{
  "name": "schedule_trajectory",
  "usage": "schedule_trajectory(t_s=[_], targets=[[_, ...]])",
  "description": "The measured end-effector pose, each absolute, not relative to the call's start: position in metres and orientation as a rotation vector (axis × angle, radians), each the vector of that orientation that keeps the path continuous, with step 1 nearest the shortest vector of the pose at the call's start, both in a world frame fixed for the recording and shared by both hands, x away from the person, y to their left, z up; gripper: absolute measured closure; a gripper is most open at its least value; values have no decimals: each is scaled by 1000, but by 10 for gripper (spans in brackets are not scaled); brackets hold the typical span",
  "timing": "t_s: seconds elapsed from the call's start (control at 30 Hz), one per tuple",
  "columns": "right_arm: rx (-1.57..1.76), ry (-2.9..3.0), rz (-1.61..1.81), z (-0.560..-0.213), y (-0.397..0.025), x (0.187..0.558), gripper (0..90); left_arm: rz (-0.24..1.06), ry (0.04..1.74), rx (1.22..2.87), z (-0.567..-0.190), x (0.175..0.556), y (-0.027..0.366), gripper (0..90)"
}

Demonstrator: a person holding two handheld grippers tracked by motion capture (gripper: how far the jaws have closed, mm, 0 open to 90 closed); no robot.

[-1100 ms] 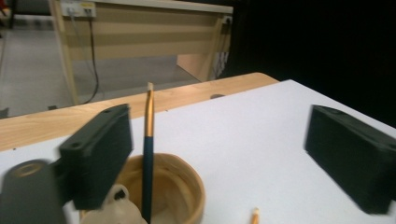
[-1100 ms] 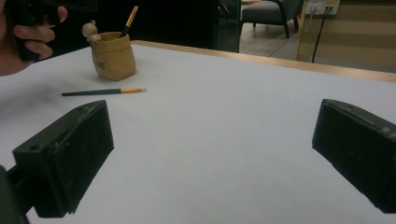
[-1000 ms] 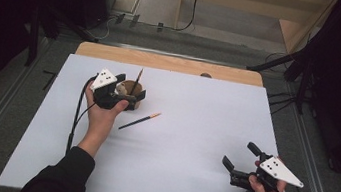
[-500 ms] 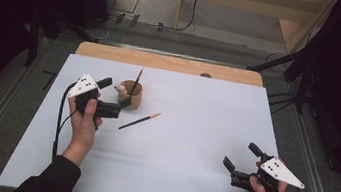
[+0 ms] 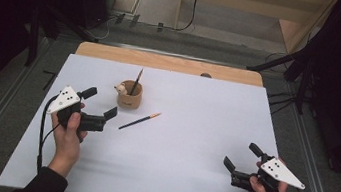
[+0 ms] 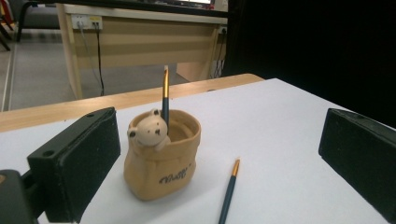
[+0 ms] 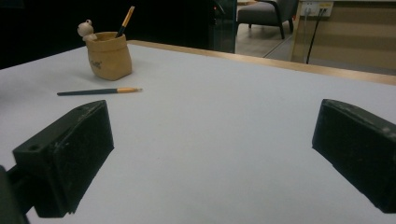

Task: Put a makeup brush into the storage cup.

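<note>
So the left tool (image 5: 103, 103) is hovering low over the white-covered desk (image 5: 187, 179) with its flat black jaws spread wide and nothing between them, pointing toward the little pen pot (image 5: 130, 95), which is sitting just beyond the jaw tips near the far left of the sheet. The pot is looking like glazed tan ceramic shaped like a slouchy sack, with a small bear head peeking over the rim and some dark lettering on the front. One dark pencil with a gold band (image 6: 165, 95) is standing upright inside it, leaning on the rim. A second loose pencil (image 5: 140, 120), thin with an orange tip, is lying flat on the sheet just right of the pot and close to the left tool's nearer jaw, not touching either. The right tool (image 5: 243, 163) is sitting well apart at the near right corner, jaws also wide apart and gripping nothing
</note>
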State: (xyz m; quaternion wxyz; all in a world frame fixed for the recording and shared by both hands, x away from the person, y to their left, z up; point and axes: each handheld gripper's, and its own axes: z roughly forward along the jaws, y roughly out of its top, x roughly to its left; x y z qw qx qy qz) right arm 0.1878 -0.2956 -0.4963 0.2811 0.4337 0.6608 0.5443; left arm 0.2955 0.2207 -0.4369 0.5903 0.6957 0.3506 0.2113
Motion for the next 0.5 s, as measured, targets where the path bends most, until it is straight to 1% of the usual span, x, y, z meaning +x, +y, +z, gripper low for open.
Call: schedule_trajectory(t_s=[0.23,0.37,0.5], targets=[[1156,1775,1455,-496,-294,188,0,491,834,1613,-445,282,232,0],[1158,1775,1455,-496,-295,188,0,516,830,1640,-448,273,237,0],[1158,1773,1455,-497,-295,188,0,519,840,1629,-449,263,247,0]])
